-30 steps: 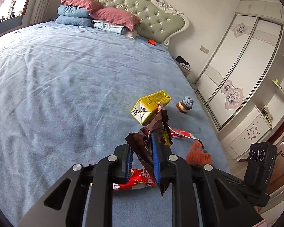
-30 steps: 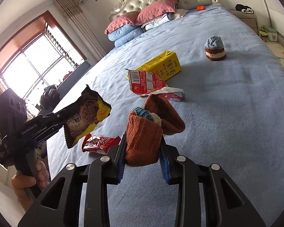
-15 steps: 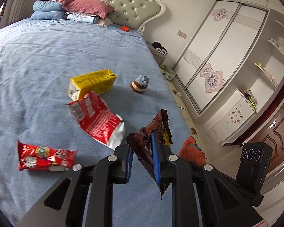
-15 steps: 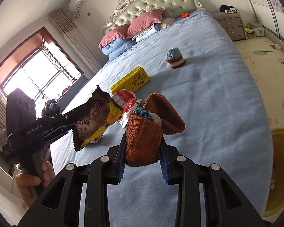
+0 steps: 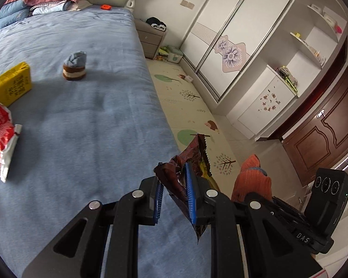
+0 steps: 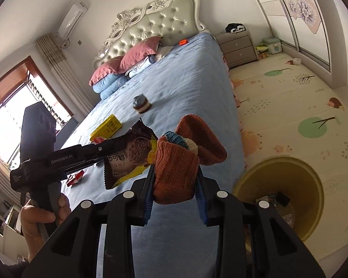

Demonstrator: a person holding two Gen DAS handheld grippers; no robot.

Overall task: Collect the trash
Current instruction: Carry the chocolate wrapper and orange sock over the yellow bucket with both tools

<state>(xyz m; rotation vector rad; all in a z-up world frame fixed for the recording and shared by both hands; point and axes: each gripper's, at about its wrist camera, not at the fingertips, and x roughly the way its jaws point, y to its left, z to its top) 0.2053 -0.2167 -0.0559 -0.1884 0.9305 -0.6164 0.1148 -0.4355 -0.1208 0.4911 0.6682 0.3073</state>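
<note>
Wrapper (image 5: 188,185) clenched in my left gripper (image 5: 174,199), orange sock (image 6: 176,169) gripped in right gripper (image 6: 175,199); both have swung off bed, yellow bin (image 6: 313,185) now at four o'clock: drop next, I judge.

This is a bedroom in a home. A big bed (image 5: 76,115) with a blue cover fills the left side. At the far end are a soft padded headboard (image 6: 160,25) and a pile of pink and blue pillows (image 6: 125,67). A small bedside drawer chest (image 6: 237,46) stands just beside the bed. On the right are tall white closets (image 5: 222,34) with flower pictures. A play mat (image 6: 294,97) with trees covers the floor. A window (image 6: 14,115) is far left.
</note>
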